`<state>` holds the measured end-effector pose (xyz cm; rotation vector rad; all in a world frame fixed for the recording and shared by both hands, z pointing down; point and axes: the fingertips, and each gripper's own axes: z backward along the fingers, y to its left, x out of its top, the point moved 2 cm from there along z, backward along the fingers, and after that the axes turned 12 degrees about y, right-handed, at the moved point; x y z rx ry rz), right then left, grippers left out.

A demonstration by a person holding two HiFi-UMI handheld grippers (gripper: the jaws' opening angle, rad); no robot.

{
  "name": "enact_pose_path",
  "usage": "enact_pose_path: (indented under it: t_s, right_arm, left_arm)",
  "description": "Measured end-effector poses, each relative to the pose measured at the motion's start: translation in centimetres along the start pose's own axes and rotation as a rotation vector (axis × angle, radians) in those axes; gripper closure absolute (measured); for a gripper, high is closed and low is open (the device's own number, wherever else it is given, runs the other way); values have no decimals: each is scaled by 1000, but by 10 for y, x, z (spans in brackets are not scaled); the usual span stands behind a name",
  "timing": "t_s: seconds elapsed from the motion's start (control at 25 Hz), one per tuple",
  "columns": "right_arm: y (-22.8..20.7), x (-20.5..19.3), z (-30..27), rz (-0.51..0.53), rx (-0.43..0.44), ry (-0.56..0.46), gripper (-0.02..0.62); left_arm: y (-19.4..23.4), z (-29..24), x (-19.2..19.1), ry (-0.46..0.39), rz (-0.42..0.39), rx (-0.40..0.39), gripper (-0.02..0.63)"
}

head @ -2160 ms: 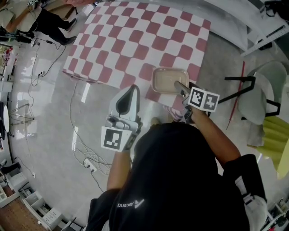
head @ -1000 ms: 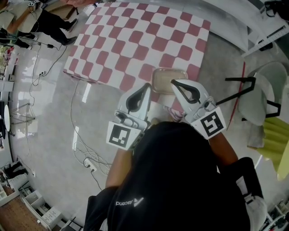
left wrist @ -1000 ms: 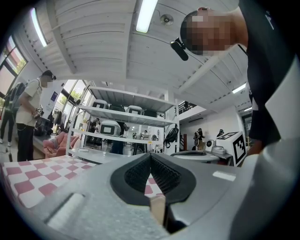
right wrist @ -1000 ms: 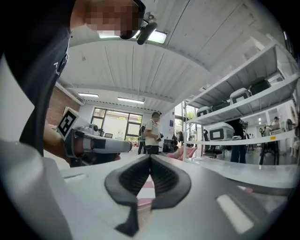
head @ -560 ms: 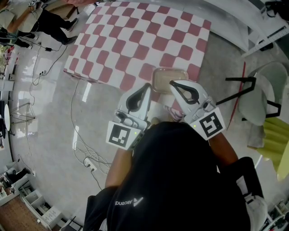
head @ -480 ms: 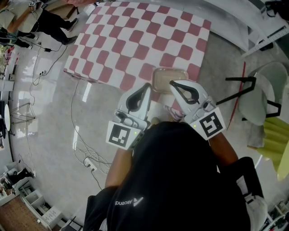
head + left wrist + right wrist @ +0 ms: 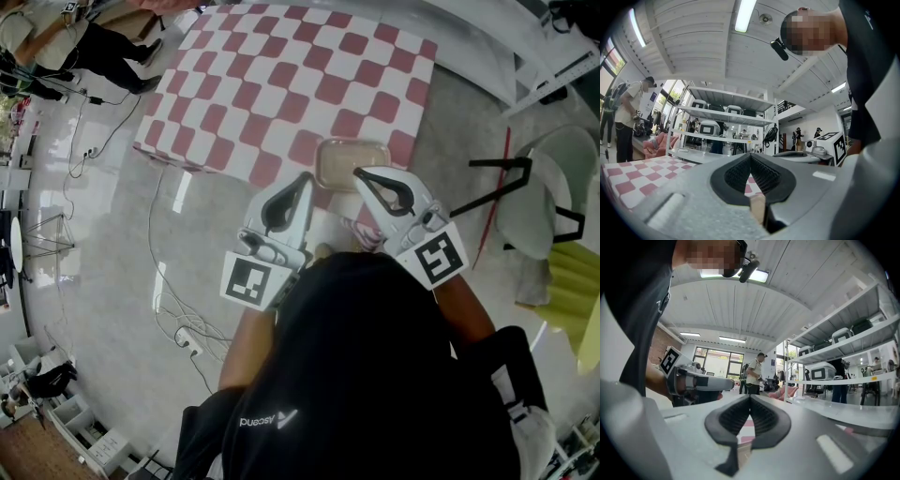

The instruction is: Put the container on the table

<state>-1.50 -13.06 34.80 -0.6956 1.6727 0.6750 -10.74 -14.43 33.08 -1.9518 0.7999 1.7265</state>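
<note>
A shallow beige container rests on the near right corner of the red-and-white checked table. Just short of the container's near rim is my right gripper, shut, with nothing between its jaws. To its left, at the table's near edge, my left gripper is also shut and empty. In the left gripper view the ribbed pads meet at the left gripper's tip. The right gripper view shows the same closed seam on the right gripper. Both point level across the table.
A white chair with black legs and a yellow-green seat stand to the right. A red rod leans beside the table. Cables and a power strip lie on the floor at left. People stand beyond the far left corner.
Two seconds ago the right gripper lay rolled over against the container's near rim; it has rolled flat, apart from the rim. The left gripper shifted right. No motion in the last second.
</note>
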Motion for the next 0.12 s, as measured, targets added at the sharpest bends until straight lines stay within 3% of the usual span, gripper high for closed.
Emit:
enact_pose_path:
  t_s: [0.12]
  right_arm:
    - [1,0,2,3,-1,2,592]
  left_arm:
    - [-1,1,0,1,-1,1,597]
